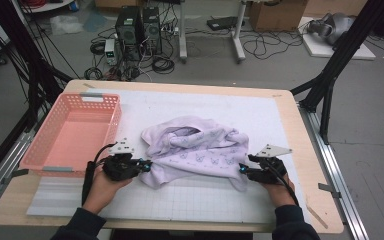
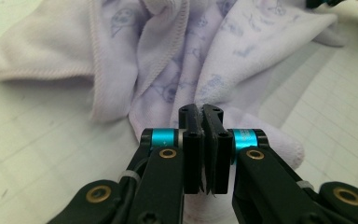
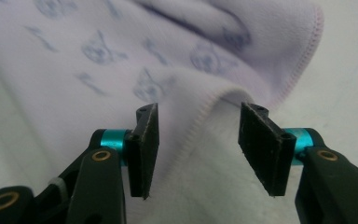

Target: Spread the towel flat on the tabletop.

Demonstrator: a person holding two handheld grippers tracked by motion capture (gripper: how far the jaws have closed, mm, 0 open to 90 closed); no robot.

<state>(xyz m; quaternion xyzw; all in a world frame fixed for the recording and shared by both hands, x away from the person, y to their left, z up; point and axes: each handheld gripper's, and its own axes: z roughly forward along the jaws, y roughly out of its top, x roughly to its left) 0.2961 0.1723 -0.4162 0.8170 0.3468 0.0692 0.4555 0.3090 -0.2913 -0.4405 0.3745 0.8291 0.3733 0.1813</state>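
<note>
A lilac cloth (image 1: 200, 145) printed with small butterflies lies crumpled on the white gridded mat (image 1: 190, 200). My left gripper (image 1: 147, 165) is at its near left corner. In the left gripper view the jaws (image 2: 201, 109) are pressed together, with a thin fold of the cloth (image 2: 168, 56) pinched between the pads. My right gripper (image 1: 242, 170) is at the near right corner. Its jaws (image 3: 198, 112) stand apart in the right gripper view, with a stitched hem of the cloth (image 3: 121, 56) between them and touching neither pad.
A pink plastic basket (image 1: 105, 97) stands empty at the left of the table, close to my left hand. The wooden table edge (image 1: 310, 200) runs just right of my right hand. Black frame legs and floor cables lie beyond the far edge.
</note>
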